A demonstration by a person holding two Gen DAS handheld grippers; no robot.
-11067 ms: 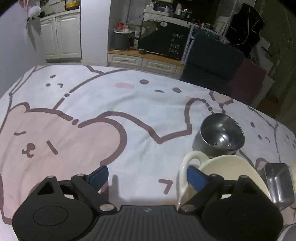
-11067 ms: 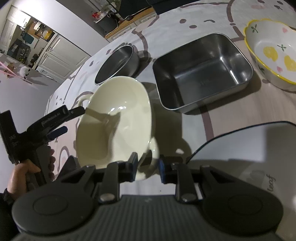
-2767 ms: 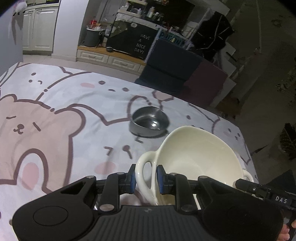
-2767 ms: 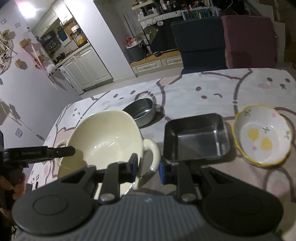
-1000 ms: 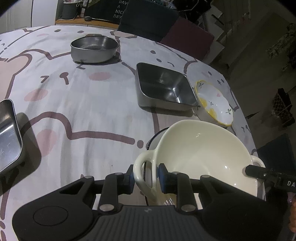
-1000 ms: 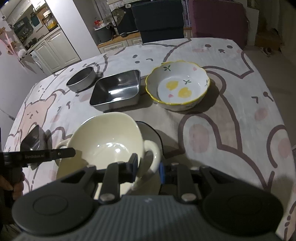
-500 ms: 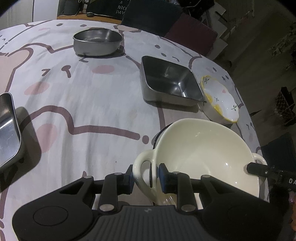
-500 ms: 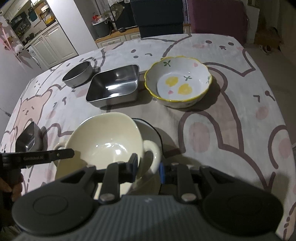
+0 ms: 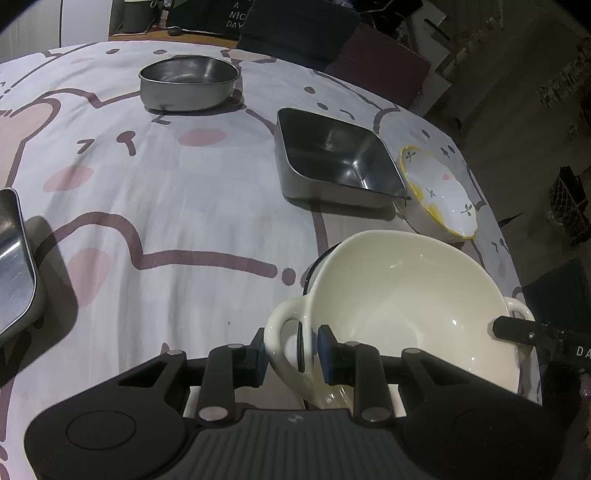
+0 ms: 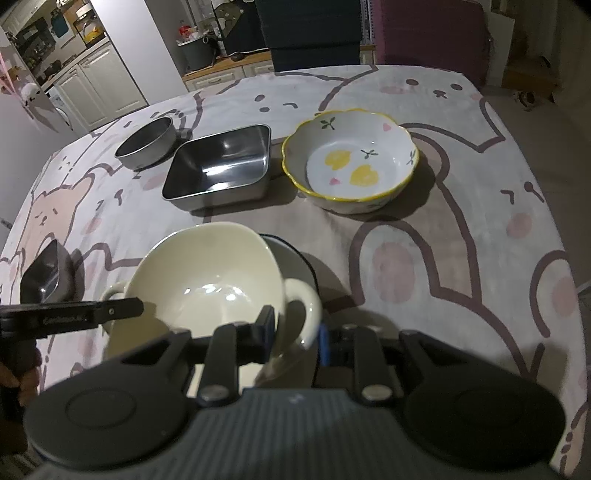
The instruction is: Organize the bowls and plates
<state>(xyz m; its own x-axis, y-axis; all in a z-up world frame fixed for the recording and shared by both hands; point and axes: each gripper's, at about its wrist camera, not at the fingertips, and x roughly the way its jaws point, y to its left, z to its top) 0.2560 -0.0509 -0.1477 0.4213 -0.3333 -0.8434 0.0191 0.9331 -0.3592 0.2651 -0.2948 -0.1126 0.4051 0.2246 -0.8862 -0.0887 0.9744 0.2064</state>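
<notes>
A cream bowl (image 9: 406,306) (image 10: 207,288) with two loop handles hangs tilted just over a dark-rimmed plate (image 10: 295,258) (image 9: 314,267) near the table's front edge. My left gripper (image 9: 291,350) is shut on its left handle. My right gripper (image 10: 295,334) is shut on the other handle; in the left wrist view its finger shows at the far right. Behind stand a square steel tray (image 9: 336,158) (image 10: 221,166), a flowered bowl with a yellow rim (image 9: 439,192) (image 10: 351,158) and a round steel bowl (image 9: 188,86) (image 10: 147,142).
Another steel tray (image 9: 14,258) (image 10: 48,277) sits at the left. A bear-print cloth (image 9: 166,192) covers the table. Dark and maroon chairs (image 10: 424,33) stand behind the far edge. The table's right edge (image 10: 569,258) drops to the floor.
The cream bowl, held by both grippers, has sunk slightly toward the dark-rimmed plate. The other dishes have kept their places.
</notes>
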